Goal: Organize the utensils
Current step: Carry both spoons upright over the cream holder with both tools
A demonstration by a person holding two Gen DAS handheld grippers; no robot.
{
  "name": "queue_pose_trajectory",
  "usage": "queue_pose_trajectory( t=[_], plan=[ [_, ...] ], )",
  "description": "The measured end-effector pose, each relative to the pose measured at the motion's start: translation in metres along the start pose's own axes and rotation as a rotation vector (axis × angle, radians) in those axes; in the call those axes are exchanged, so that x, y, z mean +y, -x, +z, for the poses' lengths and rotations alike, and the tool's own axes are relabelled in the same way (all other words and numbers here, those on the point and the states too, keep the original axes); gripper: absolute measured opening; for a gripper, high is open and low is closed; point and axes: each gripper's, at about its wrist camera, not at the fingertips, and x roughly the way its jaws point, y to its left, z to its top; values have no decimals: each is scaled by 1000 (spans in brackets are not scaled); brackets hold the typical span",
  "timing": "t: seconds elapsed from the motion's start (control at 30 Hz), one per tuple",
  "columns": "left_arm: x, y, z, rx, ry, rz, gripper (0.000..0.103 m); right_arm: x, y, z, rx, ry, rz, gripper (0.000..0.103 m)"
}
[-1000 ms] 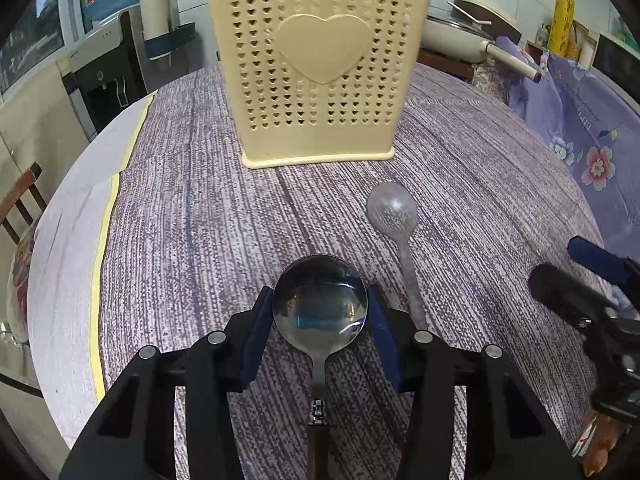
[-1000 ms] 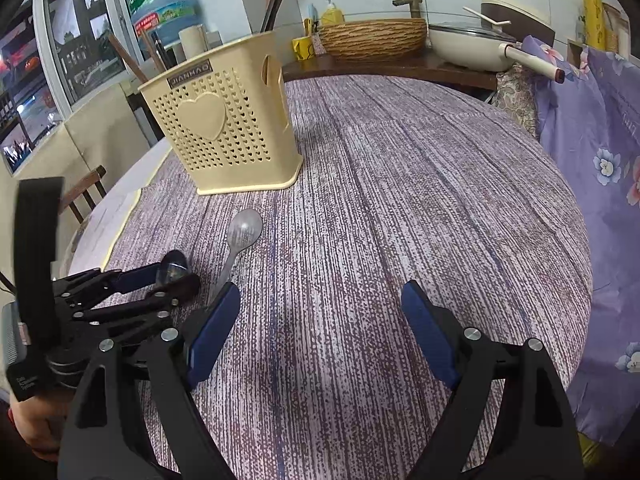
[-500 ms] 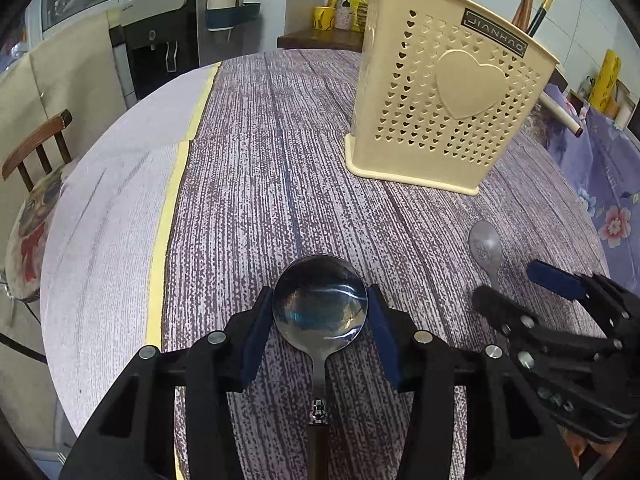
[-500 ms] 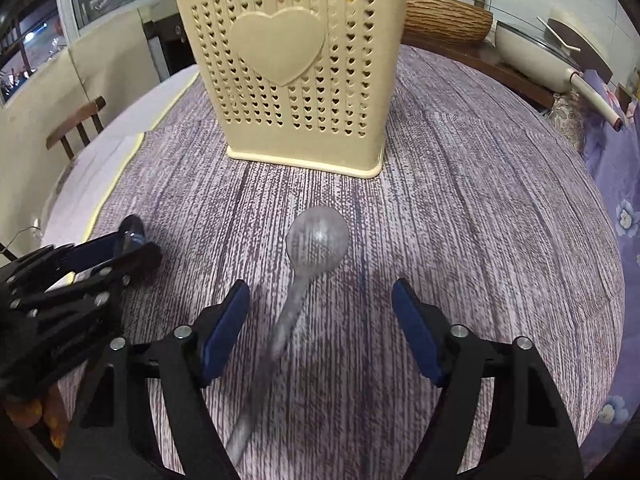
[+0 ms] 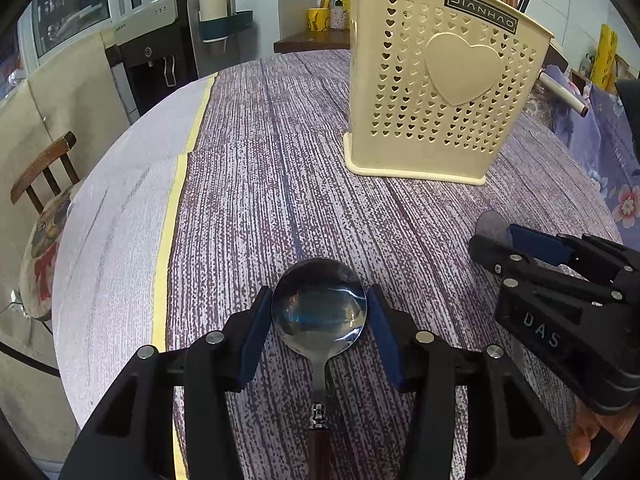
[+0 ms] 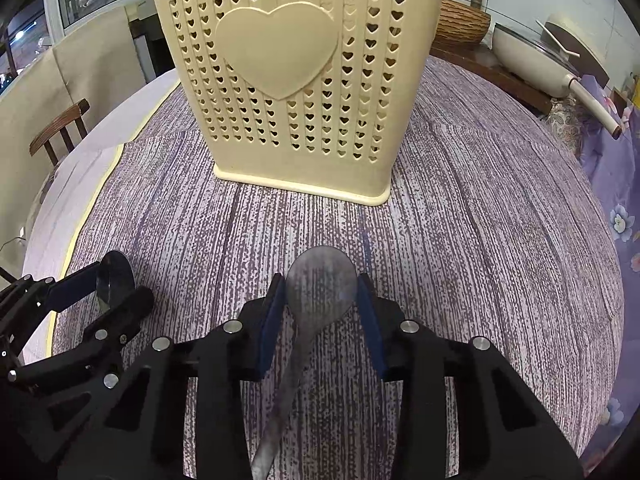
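1. Hand-held gripper on the left [image 5: 319, 322], seen from its own wrist camera: its blue pads are part-way open and pressed against both sides of the bowl of a polished steel spoon with a dark wooden handle [image 5: 319, 309], so this spoon is held, just above the purple-streaked worktop [image 5: 248, 184].
2. Same view, progress: the cream plastic utensil holder pierced with small hearts [image 5: 434, 92] stands upright further back, well apart from the held spoon. Dark sticks, probably chopsticks, poke out of its top. I judge neither spoon is stowed yet.
3. Same view, writing: a dark plate on the holder reads "JIANHAO", seen upside down. The right hand-held gripper [image 5: 504, 236] bears the white letters "DAS".
4. Right wrist view: the right hand-held gripper [image 6: 320, 308] is closing about the bowl of a dull grey matte spoon [image 6: 320, 284], whose handle runs back between the fingers. The pads look to be at the bowl's edges, though I cannot be sure they grip firmly.
5. Same view: the holder [image 6: 288, 80] is near, straight ahead. Left to do, in my judgement: carry both spoons over and drop them in. Its plate is cut off at the top edge and unreadable.
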Motion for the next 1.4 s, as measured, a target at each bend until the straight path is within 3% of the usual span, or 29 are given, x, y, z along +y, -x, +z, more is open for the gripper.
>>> queue_pose_trajectory(
  t=[0.3, 0.6, 1.0, 1.4],
  plan=[
    [5, 6, 5, -9, 31, -47, 47, -16, 17, 4, -43, -47, 92, 37],
    [5, 57, 24, -140, 66, -149, 47, -35, 82, 13, -174, -54, 148, 37],
    [-4, 96, 39, -247, 67, -175, 47, -44, 130, 12, -256, -34, 160, 37],
    [-5, 103, 43, -278, 68, -171, 47, -40, 142, 10, -273, -5, 156, 37]
  ],
)
